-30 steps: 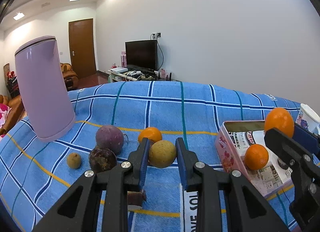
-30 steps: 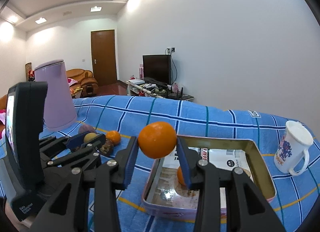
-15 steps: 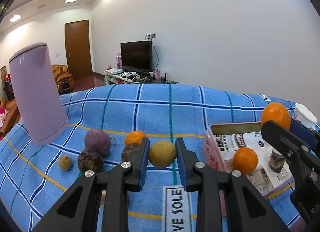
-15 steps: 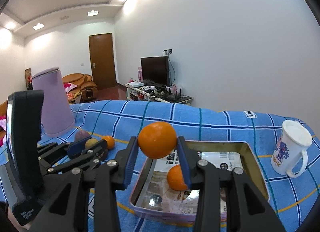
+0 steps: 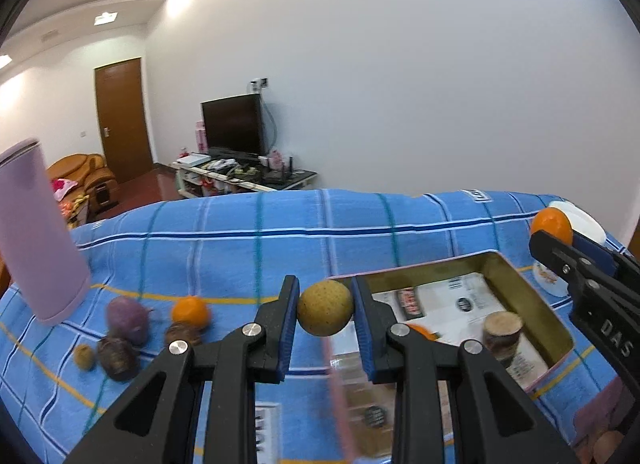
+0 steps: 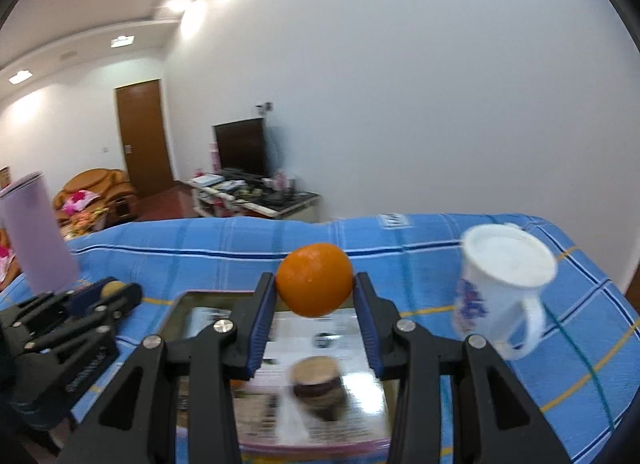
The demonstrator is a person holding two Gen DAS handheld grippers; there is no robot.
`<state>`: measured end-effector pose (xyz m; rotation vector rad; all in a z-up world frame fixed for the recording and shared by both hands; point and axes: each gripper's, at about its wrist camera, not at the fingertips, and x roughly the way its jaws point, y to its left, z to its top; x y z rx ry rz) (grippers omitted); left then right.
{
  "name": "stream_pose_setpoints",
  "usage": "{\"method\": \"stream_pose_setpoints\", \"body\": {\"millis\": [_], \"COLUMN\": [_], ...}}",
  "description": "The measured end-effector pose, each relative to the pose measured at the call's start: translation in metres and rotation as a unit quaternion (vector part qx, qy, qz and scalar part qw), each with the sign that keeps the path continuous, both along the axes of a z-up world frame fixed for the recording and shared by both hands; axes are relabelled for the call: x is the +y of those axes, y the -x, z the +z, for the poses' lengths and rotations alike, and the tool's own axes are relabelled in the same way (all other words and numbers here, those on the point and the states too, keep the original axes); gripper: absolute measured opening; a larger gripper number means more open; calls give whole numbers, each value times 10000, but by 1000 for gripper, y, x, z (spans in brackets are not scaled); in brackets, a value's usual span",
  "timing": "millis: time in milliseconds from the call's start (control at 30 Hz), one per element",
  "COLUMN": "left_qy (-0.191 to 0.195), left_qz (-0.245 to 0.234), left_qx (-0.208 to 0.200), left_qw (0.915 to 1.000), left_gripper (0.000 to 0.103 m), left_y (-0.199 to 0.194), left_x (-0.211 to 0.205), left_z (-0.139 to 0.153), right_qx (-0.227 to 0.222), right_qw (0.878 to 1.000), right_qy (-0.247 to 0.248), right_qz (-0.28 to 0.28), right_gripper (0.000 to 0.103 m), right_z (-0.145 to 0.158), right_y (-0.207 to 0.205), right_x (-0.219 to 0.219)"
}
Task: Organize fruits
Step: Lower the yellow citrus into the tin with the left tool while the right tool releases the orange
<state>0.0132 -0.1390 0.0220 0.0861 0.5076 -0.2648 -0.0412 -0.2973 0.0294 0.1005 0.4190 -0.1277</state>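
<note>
Left wrist view: the left gripper [image 5: 325, 314] has its jaws clamped on a round, speckled yellow-brown fruit [image 5: 325, 312], held above the near-left rim of the rectangular metal tin [image 5: 532, 298]. To its right, the right gripper [image 6: 314, 296] pinches a smooth orange [image 6: 314, 279] over the tin — loose fruits [image 5: 120, 338] lie far left on the blue checked surface [image 5: 224, 256].

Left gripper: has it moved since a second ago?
Yes. The left gripper, shut on the yellow-brown fruit, has shifted right, away from the purple kettle and over the tin tray's near-left edge.
</note>
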Motion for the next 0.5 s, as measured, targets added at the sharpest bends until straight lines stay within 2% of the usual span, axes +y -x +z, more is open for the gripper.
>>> {"method": "stream_pose_setpoints", "body": {"millis": [133,300,500], "left_qy": [-77,-225,-464], "left_qz": [-163,-332,-257], "left_qx": [106,391,631], "left_qw": [9998,9984,9966], "left_gripper": [28,29,29], "left_y": [-8,-17,-24], "left_x": [-29,-59,-62], "left_z": [-3,-16,-30], "right_qx": [184,669,981], "right_qw": [9995,9975,9950], "right_qy": [-42,-140,-161], "right_qz": [-242,-205,8], "right_gripper": [42,42,43], "right_z": [-6,-23,-34], "right_y": [-8,-30,-42], "right_x": [-20,-26,-22]}}
